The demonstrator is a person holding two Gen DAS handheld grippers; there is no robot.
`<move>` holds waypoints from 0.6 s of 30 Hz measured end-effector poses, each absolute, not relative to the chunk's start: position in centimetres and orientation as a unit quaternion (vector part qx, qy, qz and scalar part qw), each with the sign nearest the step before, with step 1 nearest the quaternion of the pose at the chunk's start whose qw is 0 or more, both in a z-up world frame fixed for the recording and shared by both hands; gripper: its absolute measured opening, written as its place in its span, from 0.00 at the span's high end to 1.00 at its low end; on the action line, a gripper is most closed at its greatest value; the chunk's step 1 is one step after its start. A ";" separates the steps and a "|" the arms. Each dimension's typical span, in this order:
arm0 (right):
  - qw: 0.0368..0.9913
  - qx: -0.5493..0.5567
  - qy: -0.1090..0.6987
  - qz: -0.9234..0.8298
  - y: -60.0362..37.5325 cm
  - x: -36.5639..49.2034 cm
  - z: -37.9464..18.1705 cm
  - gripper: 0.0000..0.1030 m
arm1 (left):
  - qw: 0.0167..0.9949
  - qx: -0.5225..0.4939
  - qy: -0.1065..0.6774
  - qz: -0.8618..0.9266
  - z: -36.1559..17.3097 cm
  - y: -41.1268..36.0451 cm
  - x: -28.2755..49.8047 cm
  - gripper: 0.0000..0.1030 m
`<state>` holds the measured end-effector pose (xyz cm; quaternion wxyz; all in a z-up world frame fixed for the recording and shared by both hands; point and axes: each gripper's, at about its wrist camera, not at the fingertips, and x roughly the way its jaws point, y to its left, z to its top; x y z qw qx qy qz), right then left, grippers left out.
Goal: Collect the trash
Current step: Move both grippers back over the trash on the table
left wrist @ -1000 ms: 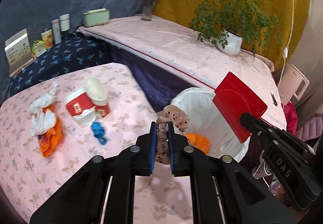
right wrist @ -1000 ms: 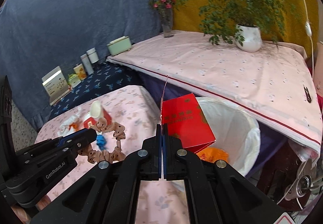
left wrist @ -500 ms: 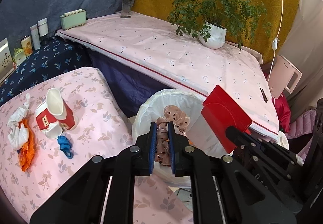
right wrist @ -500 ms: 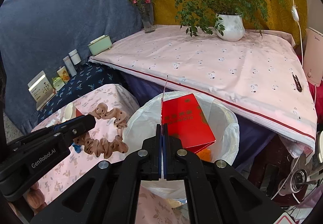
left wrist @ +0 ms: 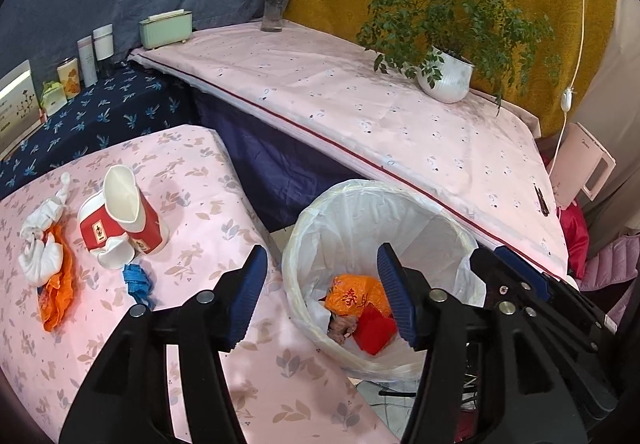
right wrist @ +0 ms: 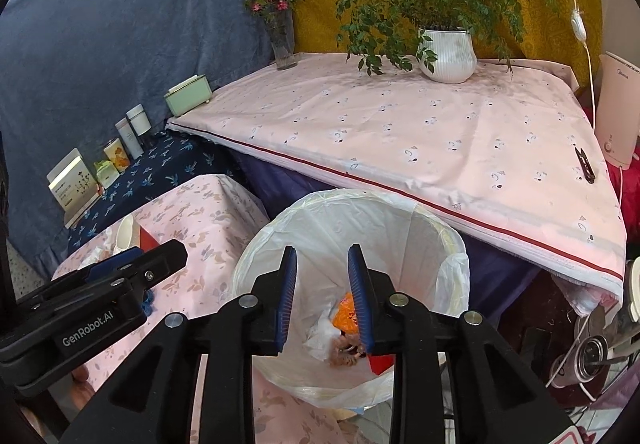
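A bin with a white liner [left wrist: 360, 200] [right wrist: 320, 220] stands beside the pink floral table [left wrist: 192, 180]. Inside lie an orange bag [left wrist: 352, 294], a red packet [left wrist: 374, 330] and a brown scrunchie [left wrist: 340, 326] [right wrist: 346, 350]. My left gripper [left wrist: 322, 294] is open and empty over the bin's near rim. My right gripper [right wrist: 322, 294] is open and empty above the bin. On the table remain red-and-white paper cups [left wrist: 120, 220], a white cloth [left wrist: 40, 240], an orange wrapper [left wrist: 58, 292] and a blue scrap [left wrist: 138, 282].
A long pink-covered table [left wrist: 360, 100] behind the bin holds a potted plant [left wrist: 446, 74], a flower vase [left wrist: 274, 10] and a green box [left wrist: 166, 28]. Bottles and cards [left wrist: 84, 60] stand on a dark blue surface at the left. A pink appliance [right wrist: 618, 112] is at the right.
Both grippers have opened. The scrunchie dropped from the left one and the red packet from the right one, and both now lie in the bin.
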<state>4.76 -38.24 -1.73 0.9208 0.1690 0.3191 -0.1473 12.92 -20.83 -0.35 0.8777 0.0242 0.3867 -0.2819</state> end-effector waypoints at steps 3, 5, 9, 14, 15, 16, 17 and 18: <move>0.921 0.167 0.320 -0.145 -37.9 4.8 -1.7 0.69 | 0.881 0.023 0.385 -0.275 -0.4 -20.3 13.0 0.47; 0.922 0.165 0.320 -0.142 -37.5 4.9 -1.7 0.69 | 0.882 0.020 0.385 -0.272 -0.3 -19.8 13.1 0.47; 0.924 0.160 0.320 -0.136 -36.6 5.1 -1.5 0.68 | 0.885 0.017 0.383 -0.266 -0.2 -18.9 13.2 0.47; 0.926 0.154 0.319 -0.128 -35.3 5.1 -1.1 0.66 | 0.888 0.008 0.382 -0.255 -0.1 -17.3 13.2 0.47; 0.927 0.152 0.318 -0.126 -35.0 5.2 -1.0 0.65 | 0.889 0.007 0.381 -0.251 -0.1 -16.9 13.2 0.47; 0.928 0.150 0.318 -0.123 -34.7 5.2 -0.8 0.65 | 0.890 0.006 0.381 -0.249 -0.1 -16.6 13.2 0.47; 0.929 0.148 0.317 -0.121 -34.3 5.2 -0.7 0.64 | 0.892 0.003 0.381 -0.245 0.0 -16.1 13.2 0.47; 0.930 0.146 0.317 -0.118 -34.0 5.3 -0.6 0.64 | 0.892 0.001 0.381 -0.242 0.0 -15.7 13.2 0.47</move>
